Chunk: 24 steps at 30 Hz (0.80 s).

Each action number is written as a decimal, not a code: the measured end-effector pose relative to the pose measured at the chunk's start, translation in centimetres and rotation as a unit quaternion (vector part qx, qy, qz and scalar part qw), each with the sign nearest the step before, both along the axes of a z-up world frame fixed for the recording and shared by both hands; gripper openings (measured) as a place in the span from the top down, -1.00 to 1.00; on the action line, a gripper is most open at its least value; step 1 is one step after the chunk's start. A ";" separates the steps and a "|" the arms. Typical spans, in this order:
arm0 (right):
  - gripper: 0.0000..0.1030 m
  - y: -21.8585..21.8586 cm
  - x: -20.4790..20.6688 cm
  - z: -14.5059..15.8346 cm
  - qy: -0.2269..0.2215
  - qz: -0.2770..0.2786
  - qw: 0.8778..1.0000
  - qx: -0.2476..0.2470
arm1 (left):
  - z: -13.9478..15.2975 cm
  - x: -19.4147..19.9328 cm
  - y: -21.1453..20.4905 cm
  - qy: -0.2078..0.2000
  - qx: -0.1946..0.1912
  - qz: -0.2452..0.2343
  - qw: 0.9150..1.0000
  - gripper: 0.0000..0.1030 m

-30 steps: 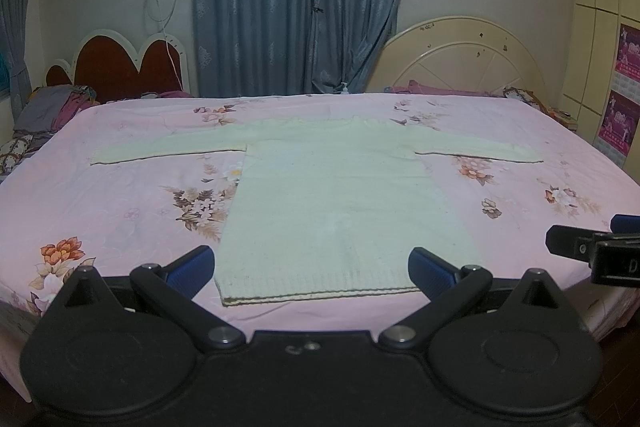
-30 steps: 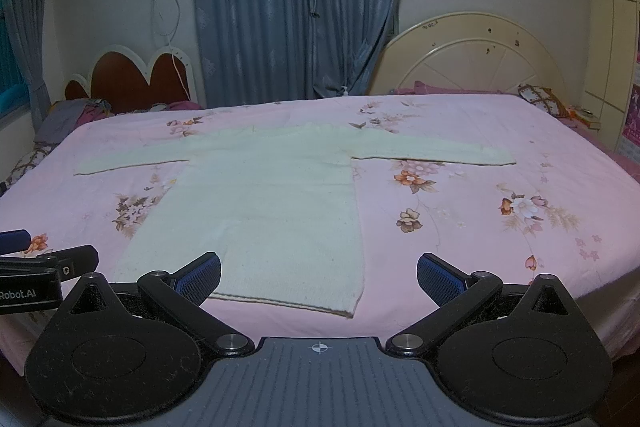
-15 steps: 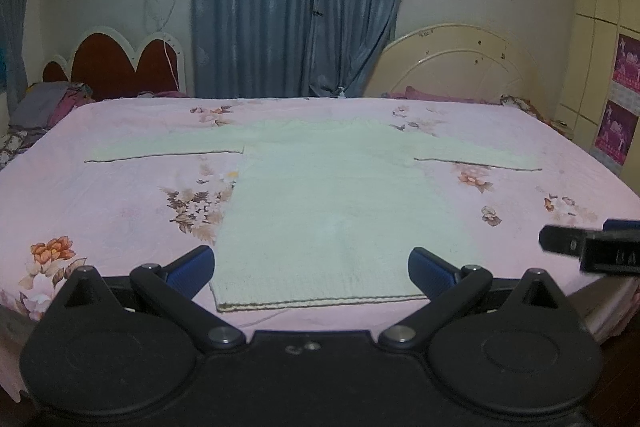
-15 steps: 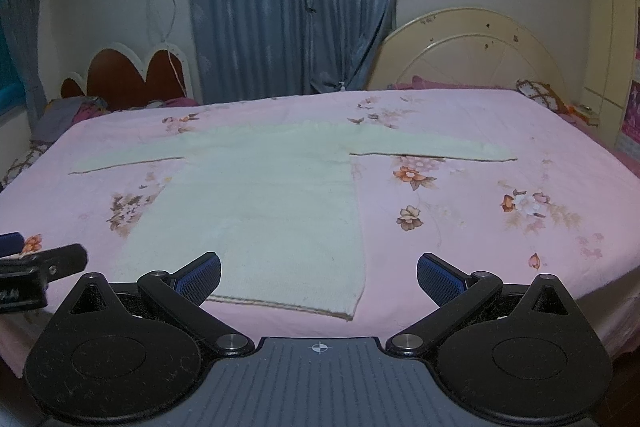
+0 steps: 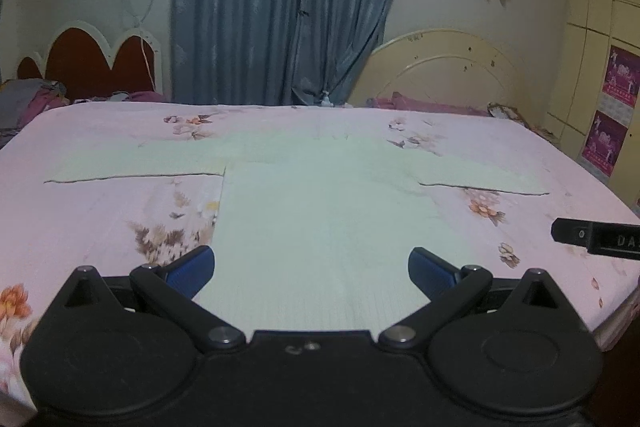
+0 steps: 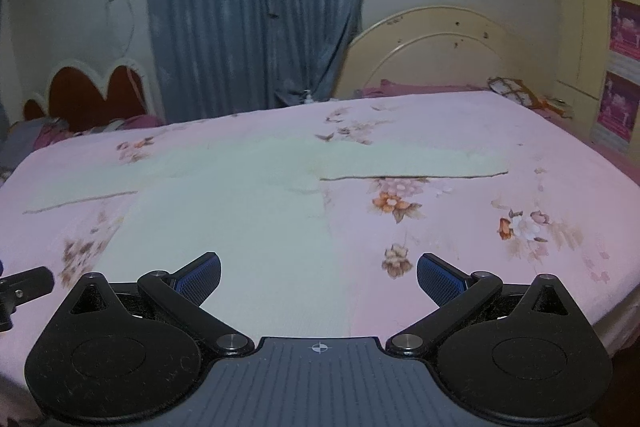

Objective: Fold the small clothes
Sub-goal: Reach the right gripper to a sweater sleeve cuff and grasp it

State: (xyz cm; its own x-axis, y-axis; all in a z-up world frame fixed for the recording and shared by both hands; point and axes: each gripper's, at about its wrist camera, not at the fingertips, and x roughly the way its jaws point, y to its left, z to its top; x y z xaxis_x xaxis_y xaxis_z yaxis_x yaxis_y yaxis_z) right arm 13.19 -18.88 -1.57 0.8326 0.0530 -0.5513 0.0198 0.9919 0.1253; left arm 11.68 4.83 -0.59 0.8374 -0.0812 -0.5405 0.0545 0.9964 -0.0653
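Note:
A pale green long-sleeved sweater [image 5: 320,211] lies flat on the pink floral bedsheet [image 5: 80,211], both sleeves spread out sideways, hem toward me. My left gripper [image 5: 311,269] is open and empty, low over the sweater's lower body. In the right wrist view the sweater [image 6: 240,219] lies left of centre. My right gripper [image 6: 319,277] is open and empty over the sweater's lower right edge. Each gripper shows at the edge of the other's view: the right one [image 5: 596,237] and the left one [image 6: 20,285].
The bed's near edge drops off at the lower right [image 5: 616,319]. A cream headboard [image 5: 448,67] and a red heart-shaped headboard [image 5: 100,63] stand behind, with blue curtains [image 5: 280,7]. Clothes are piled at the far left [image 5: 24,103]. Wardrobe doors [image 5: 600,87] stand on the right.
Both grippers have moved forward and lower over the bed, so the sweater's hem has passed under them. Both stay open and the sweater has not moved.

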 end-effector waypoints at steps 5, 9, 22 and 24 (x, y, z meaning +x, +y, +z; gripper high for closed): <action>-1.00 0.7 3.7 0.0 0.000 -0.020 1.000 -0.002 | 0.1 3.8 1.4 0.003 0.004 -0.017 1.000 -1.00; -1.00 1.1 5.8 -0.2 0.003 -0.028 1.000 -0.006 | -0.1 6.2 1.7 0.003 0.002 -0.018 1.000 -1.00; -1.00 -4.2 15.2 -3.1 0.024 -0.039 0.999 -0.007 | -2.3 15.3 -1.7 0.031 -0.019 -0.006 0.999 -1.00; -1.00 -5.8 17.4 -3.6 0.027 -0.037 0.999 -0.004 | -2.6 17.3 -2.7 0.038 -0.016 -0.001 0.999 -1.00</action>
